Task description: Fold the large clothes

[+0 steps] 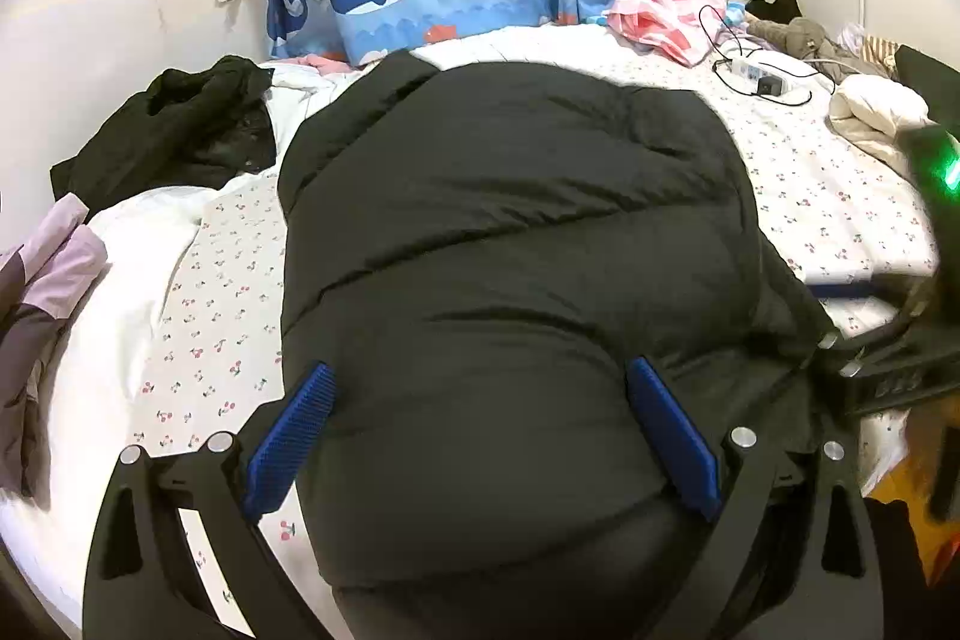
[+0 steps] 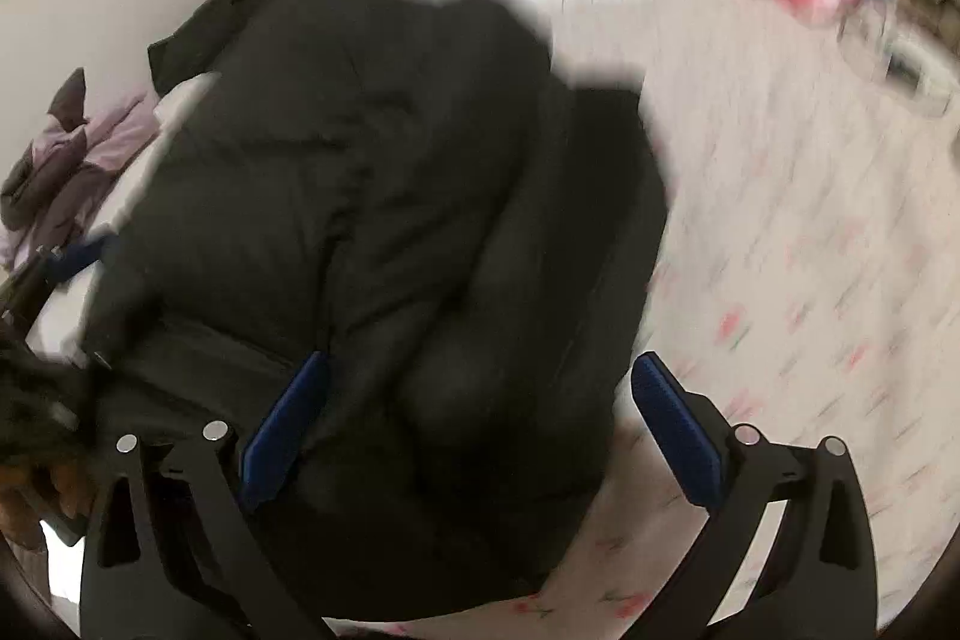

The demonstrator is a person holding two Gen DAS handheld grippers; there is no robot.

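Lying lengthwise on the cherry-print bed sheet (image 1: pixel 228 292): puffy black quilted down jacket (image 1: pixel 510 250), partly folded. Slippery, springy bulk likely to unfold or slide if released loosely. Spread wide over its near hem, holding nothing: left gripper (image 1: pixel 480 436). Equally wide, blurred: right gripper (image 2: pixel 474 430), liable to miss its edge.
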